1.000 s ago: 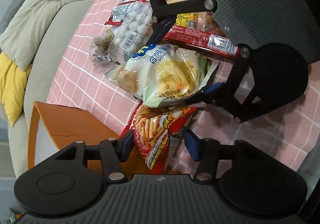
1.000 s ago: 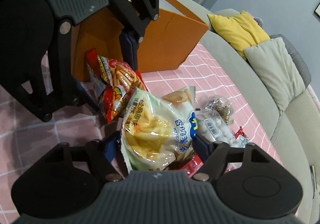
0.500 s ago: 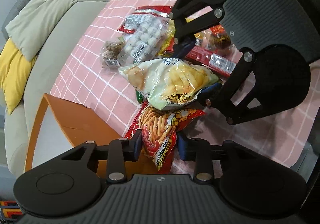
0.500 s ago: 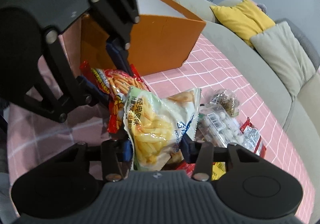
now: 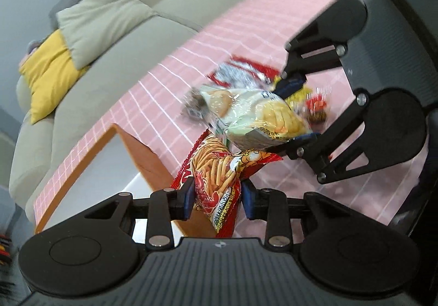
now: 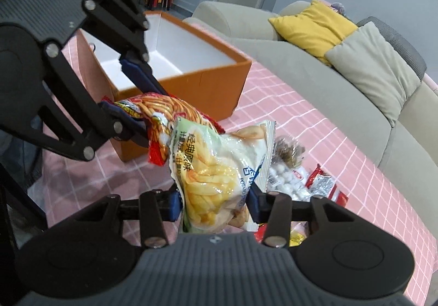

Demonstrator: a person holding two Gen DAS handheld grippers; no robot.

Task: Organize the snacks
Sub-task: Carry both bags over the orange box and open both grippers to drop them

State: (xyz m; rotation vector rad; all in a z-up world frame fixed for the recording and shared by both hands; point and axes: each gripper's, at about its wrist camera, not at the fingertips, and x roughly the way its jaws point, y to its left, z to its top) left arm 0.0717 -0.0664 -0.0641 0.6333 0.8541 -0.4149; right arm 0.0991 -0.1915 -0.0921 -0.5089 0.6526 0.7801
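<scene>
Snacks: two bags are held up off the table, each in its own gripper; the rest lie in a loose pile [image 6: 298, 183] on the pink checked tablecloth [image 6: 342, 142], on the sofa side of the held bags.
Sofa: a grey-beige sofa [image 6: 314, 65] runs along the far edge of the table, with a yellow cushion [image 6: 312, 24] and a beige cushion [image 6: 372, 65] leaning on it side by side.
Box: an orange box [image 6: 197, 87] with a white inside stands open on the tablecloth; what shows of its floor is bare. It sits behind the red bag, close to it.
Right gripper: the right gripper [image 6: 215, 203] is clamped on the lower part of the green and white chip bag [image 6: 216, 169], blue pads pressing in from both sides. In the left wrist view the same gripper [image 5: 295, 111] reaches in from the upper right with that bag [image 5: 257, 117] between its fingers.
Left gripper: the left gripper [image 5: 217, 198] is closed on the red bag of snack sticks [image 5: 216, 172], pinching its lower half. In the right wrist view it [image 6: 131, 95] comes in from the upper left, holding the red bag [image 6: 161, 117] just in front of the box wall.
Bags together: the chip bag overlaps the red bag; I cannot tell whether they touch.
Pile: a clear pack of white balls [image 6: 284, 180], a brown pack [image 6: 287, 150] and a red wrapper [image 6: 325, 185] are visible; the left wrist view is blurred there.
</scene>
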